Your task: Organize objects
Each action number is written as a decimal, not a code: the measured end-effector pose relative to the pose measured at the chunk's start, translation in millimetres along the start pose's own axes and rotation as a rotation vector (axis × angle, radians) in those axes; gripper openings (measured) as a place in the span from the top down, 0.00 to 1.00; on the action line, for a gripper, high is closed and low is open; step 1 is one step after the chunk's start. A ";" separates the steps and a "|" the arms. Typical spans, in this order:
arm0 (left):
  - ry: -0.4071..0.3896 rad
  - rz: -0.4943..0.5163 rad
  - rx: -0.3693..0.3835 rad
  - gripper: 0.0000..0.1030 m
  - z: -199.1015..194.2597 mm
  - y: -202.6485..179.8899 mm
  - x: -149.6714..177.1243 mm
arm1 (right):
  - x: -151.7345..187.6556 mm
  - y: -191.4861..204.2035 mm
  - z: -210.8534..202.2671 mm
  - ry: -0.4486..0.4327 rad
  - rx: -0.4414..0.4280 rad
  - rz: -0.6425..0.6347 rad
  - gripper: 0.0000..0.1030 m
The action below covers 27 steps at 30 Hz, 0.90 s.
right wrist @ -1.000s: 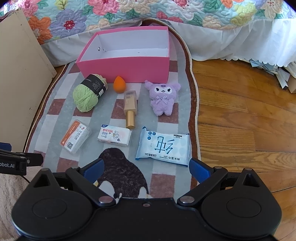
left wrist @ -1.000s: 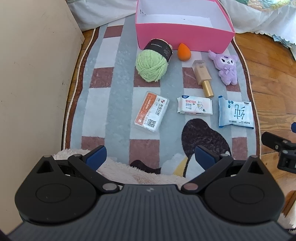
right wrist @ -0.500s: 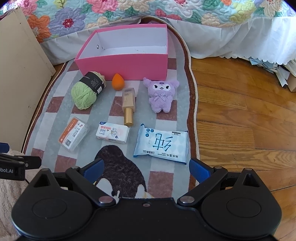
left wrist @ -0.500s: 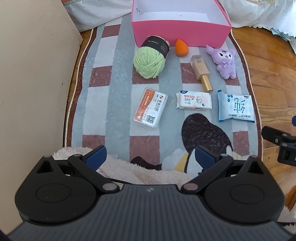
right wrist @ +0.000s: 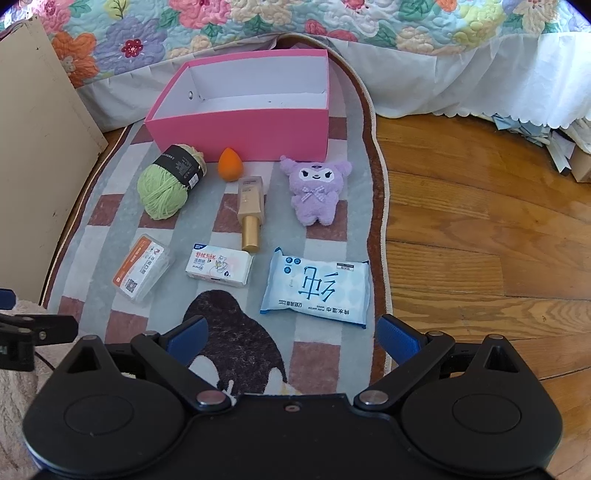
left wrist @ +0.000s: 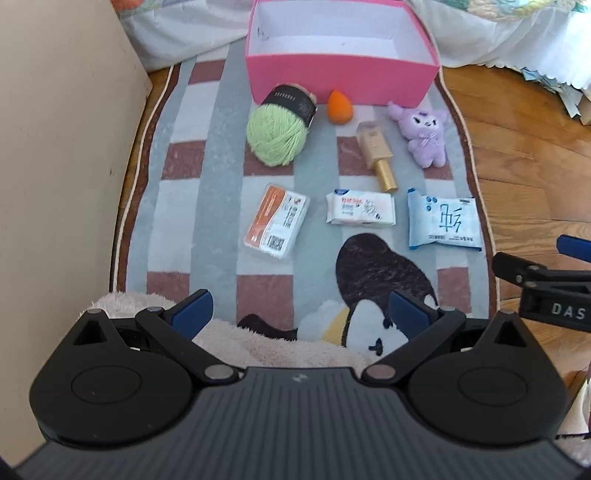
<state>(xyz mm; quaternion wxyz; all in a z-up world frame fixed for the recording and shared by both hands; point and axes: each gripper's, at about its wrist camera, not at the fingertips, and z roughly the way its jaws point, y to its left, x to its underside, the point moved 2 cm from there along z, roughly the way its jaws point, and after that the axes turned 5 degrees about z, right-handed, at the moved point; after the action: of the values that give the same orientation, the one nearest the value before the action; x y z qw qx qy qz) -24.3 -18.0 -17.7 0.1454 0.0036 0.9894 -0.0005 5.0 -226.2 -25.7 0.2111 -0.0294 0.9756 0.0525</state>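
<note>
An empty pink box (left wrist: 341, 79) (right wrist: 251, 133) stands at the far end of the rug. In front of it lie a green yarn ball (left wrist: 277, 136) (right wrist: 164, 190), an orange sponge (left wrist: 340, 107) (right wrist: 229, 170), a gold bottle (left wrist: 376, 155) (right wrist: 251, 212) and a purple plush (left wrist: 424, 138) (right wrist: 314, 192). Nearer lie an orange-labelled pack (left wrist: 277, 221) (right wrist: 142, 267), a small tissue pack (left wrist: 360, 206) (right wrist: 219, 267) and a blue wipes pack (left wrist: 441, 223) (right wrist: 317, 288). My left gripper (left wrist: 299, 312) and right gripper (right wrist: 293, 334) both hover open and empty above the rug's near end.
A beige panel (left wrist: 59, 147) rises along the left. The checked rug (left wrist: 207, 177) lies on wooden floor (right wrist: 480, 229). A bed with a floral quilt (right wrist: 295, 22) and white skirt stands behind the box. Fluffy cream fabric (left wrist: 277, 343) lies under my left gripper.
Both views have drawn closer to the objects and shifted slightly. The right gripper shows further into the left wrist view's right edge. Nothing on the rug has moved.
</note>
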 end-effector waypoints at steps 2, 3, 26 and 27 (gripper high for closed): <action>-0.013 0.010 0.008 0.00 -4.1 -3.7 -2.6 | -0.7 -1.7 -1.9 -0.008 0.001 -0.009 0.03; -0.021 0.007 0.015 0.00 -5.9 -4.9 -4.6 | -1.3 -2.9 -4.2 -0.016 -0.003 -0.020 0.03; -0.181 0.260 0.093 0.03 29.9 -86.2 -72.6 | -15.2 -51.3 -0.3 -0.308 -0.081 -0.146 0.03; -0.175 0.256 0.119 0.03 36.9 -87.7 -76.7 | -14.1 -52.7 4.6 -0.308 -0.080 -0.159 0.03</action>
<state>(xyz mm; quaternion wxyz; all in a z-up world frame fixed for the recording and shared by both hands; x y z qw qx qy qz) 59.1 -106.3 -31.0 0.2293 0.1381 0.9627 -0.0407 23.9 -277.5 -28.9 0.3603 -0.1066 0.9234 0.0784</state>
